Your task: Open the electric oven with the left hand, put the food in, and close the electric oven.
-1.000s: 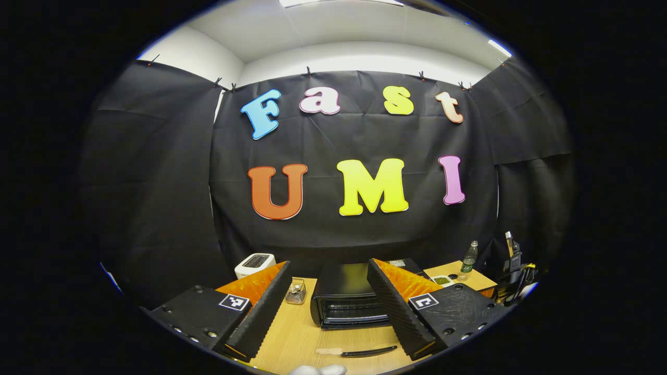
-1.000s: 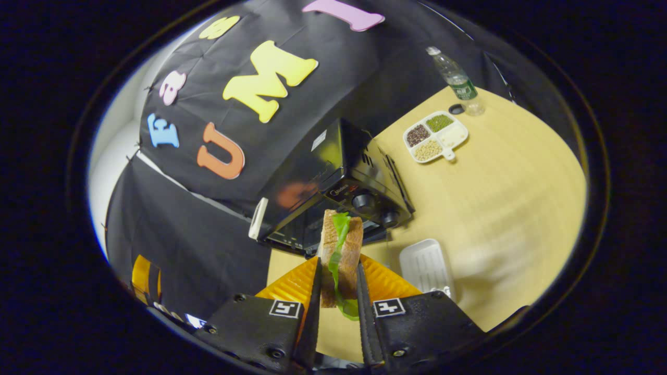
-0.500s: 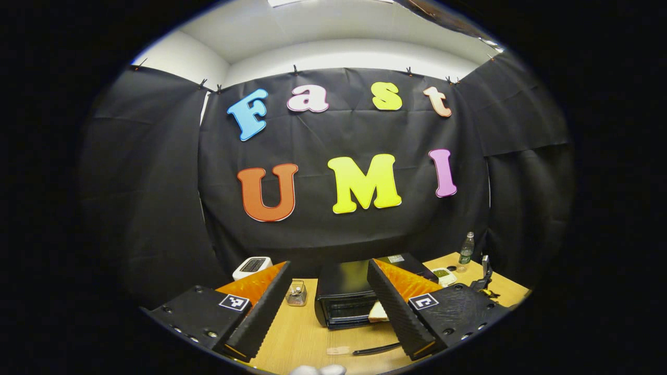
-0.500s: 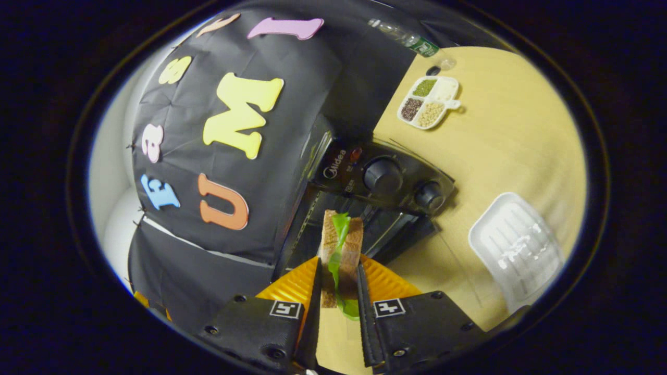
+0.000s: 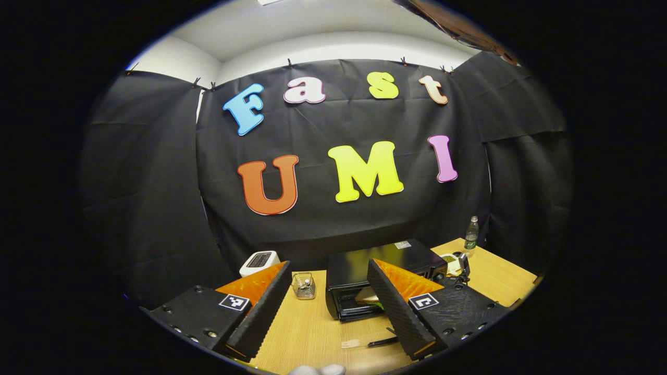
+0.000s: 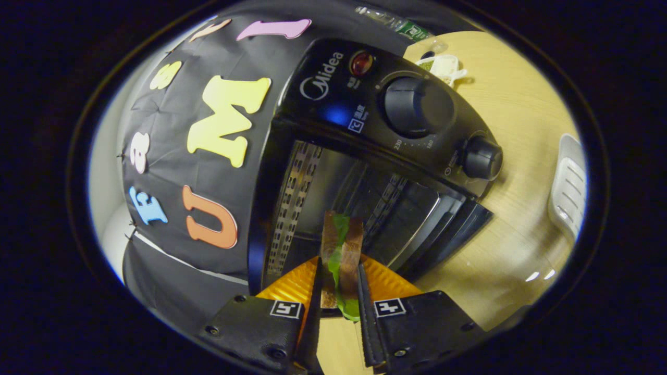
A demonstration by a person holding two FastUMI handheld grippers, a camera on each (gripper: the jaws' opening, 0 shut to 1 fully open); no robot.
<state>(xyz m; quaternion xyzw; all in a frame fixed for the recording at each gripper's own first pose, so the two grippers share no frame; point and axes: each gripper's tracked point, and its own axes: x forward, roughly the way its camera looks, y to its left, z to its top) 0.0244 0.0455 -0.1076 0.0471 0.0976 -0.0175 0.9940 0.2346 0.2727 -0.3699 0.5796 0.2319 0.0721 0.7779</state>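
The right gripper (image 6: 337, 291) is rolled sideways, jaws clamping the sandwich (image 6: 341, 245) inside the open oven (image 6: 365, 156). The left gripper (image 5: 328, 307) hangs level over the counter (image 5: 307, 333), jaws wide, empty.

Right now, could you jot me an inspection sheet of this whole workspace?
Surface: wooden table.
Job's things: oven with its door open; sandwich at its mouth.
Clutter: toaster, wire basket, bottle, sectioned dish, white tray, knife.
Grippers: right gripper clamps the sandwich; left gripper open, holding nothing, back from the oven.
Cables: nothing seen.
Surroundings: black cloth walls, white ceiling.
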